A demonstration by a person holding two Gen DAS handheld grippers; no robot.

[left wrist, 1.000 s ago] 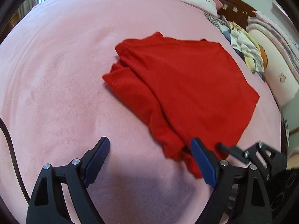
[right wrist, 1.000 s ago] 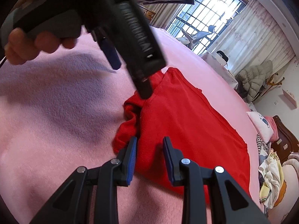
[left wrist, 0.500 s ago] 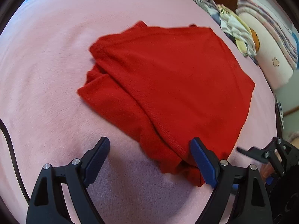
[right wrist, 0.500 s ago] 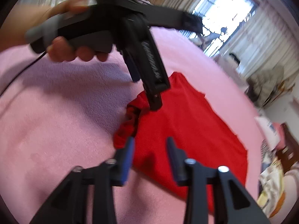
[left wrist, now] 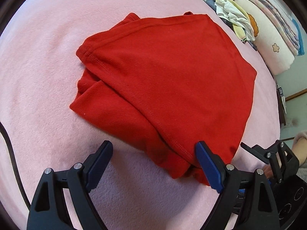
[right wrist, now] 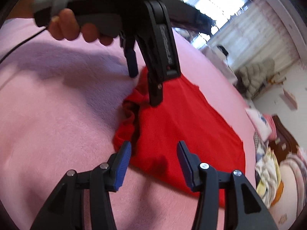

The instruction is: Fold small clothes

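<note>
Red garment (left wrist: 168, 80) lying partly folded on the pink bed (left wrist: 48, 38), centre of the left wrist frame, long axis running from upper left toward lower right, bunched doubled layers along the left edge and at the near corner. Left tool (left wrist: 153, 164) released, fingers spread wide, poised just above the near corner in the lower part of the frame; right finger over the hemmed edge of the cloth, left finger over bare bed, nothing gripped. Right tool (right wrist: 153, 159) likewise released, fingers parted, hovering at the garment's near hem in the lower centre of the right wrist frame, bunched folds (right wrist: 132, 115) just beyond its left finger. Judged nearer to the loose corner: left tool, already straddling the hem; right tool close beside along the same near edge. Left tool seen from the right wrist view in the upper centre, pitched steeply downward, tips close to or on the cloth, contact not resolvable. Heap of other clothes (left wrist: 234, 19) at upper right, well apart. Next move judged to hinge on pinching this near edge and carrying it away across the long axis
</note>
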